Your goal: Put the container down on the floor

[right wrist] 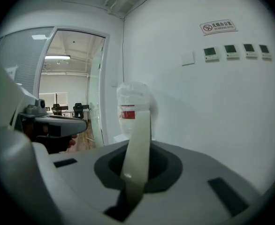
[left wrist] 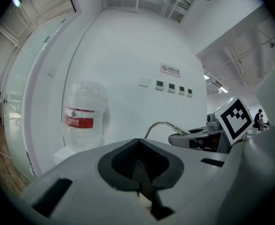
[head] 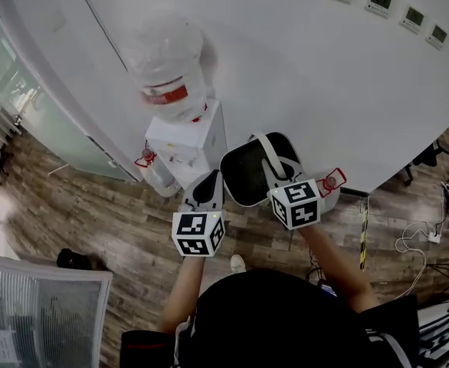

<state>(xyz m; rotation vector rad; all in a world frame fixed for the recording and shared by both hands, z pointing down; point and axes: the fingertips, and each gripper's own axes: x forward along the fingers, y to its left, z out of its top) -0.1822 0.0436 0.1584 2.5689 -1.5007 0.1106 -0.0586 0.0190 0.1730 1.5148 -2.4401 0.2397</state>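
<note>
The right gripper [right wrist: 135, 175] is squeezed tight on the pale handle [right wrist: 138, 139] of the black container [head: 244, 179]. The container hangs in the air, over the wood floor [head: 109, 221], near the white water stand [head: 190, 140] with the big bottle [head: 167, 67]. The left gripper [left wrist: 140, 175] is pressed closed just beside the container's left edge.

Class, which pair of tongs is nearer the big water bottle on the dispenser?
Left. The left tongs sit close in front of the water bottle; the right tongs, gripping the container's handle, are farther off to its right.
</note>
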